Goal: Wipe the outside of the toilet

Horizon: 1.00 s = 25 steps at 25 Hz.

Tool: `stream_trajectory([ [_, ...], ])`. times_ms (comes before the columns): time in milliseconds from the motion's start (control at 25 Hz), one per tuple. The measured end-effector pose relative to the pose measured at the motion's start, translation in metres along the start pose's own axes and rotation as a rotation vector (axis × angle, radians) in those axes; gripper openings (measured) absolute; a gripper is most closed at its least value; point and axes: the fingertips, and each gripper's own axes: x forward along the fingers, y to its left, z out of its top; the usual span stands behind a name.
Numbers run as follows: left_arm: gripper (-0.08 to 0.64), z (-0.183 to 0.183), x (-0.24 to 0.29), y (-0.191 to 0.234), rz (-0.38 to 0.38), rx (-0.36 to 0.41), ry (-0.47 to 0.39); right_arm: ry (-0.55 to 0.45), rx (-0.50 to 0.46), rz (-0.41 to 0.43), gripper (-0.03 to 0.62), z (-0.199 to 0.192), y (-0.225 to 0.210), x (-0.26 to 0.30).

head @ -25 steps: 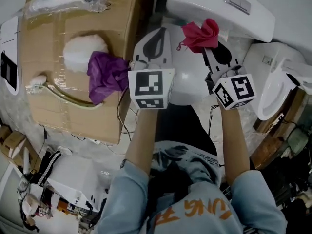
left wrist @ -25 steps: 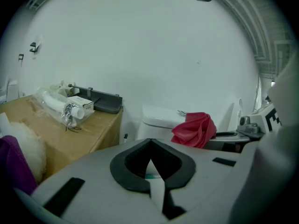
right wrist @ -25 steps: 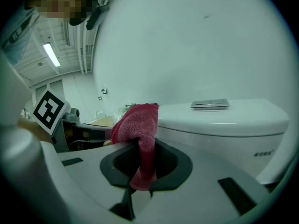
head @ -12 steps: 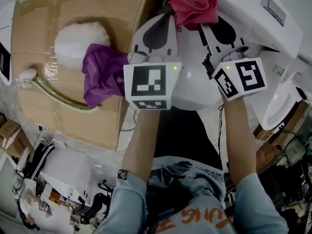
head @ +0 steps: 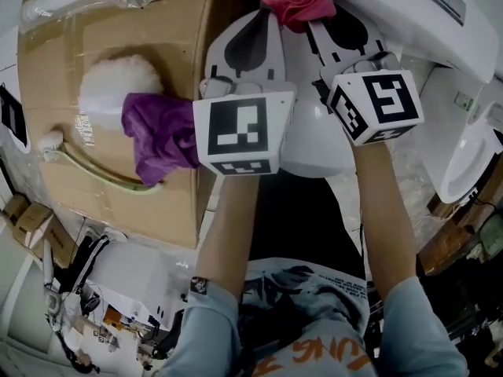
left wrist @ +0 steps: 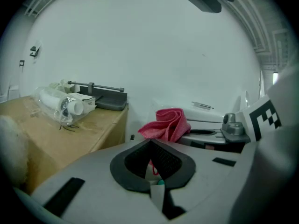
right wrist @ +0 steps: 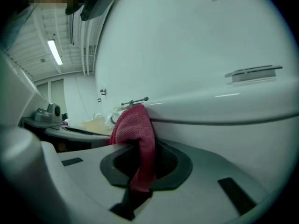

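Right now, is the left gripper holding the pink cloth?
No, the pink cloth is pinched in the right gripper, and the left gripper is shut beside it.

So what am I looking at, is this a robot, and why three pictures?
No robot: a person holds a two-jaw gripper in each hand; the cubes with square markers belong to them. One picture comes from a camera on the person's head, looking down; the other two from cameras riding on the grippers. The right gripper has its jaws shut on a pink cloth, close by the white toilet. The left gripper has its jaws together, holding nothing. Beside the toilet stands a cardboard box with a purple cloth and a white fluffy thing on it.
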Motion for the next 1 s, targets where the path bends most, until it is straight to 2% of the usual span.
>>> stream_trajectory([
  [160, 0.025, 0.004, 0.005, -0.014, -0.014, 0.052, -0.004, -0.029, 0.017, -0.012, 0.066, 0.003, -0.009, -0.009],
  [360, 0.025, 0.008, 0.01, -0.027, 0.029, 0.098, -0.013, -0.053, 0.037, -0.03, 0.066, 0.005, -0.025, -0.023],
  [680, 0.025, 0.004, 0.022, -0.066, -0.039, 0.119, 0.005, -0.082, 0.045, -0.078, 0.066, 0.004, -0.051, -0.052],
  [880, 0.025, 0.008, 0.026, -0.086, -0.04, 0.145, -0.003, -0.09, 0.059, -0.112, 0.066, 0.002, -0.068, -0.072],
  [1000, 0.025, 0.008, 0.029, -0.102, -0.069, 0.154, 0.001, -0.085, 0.076, -0.144, 0.066, 0.0, -0.079, -0.084],
])
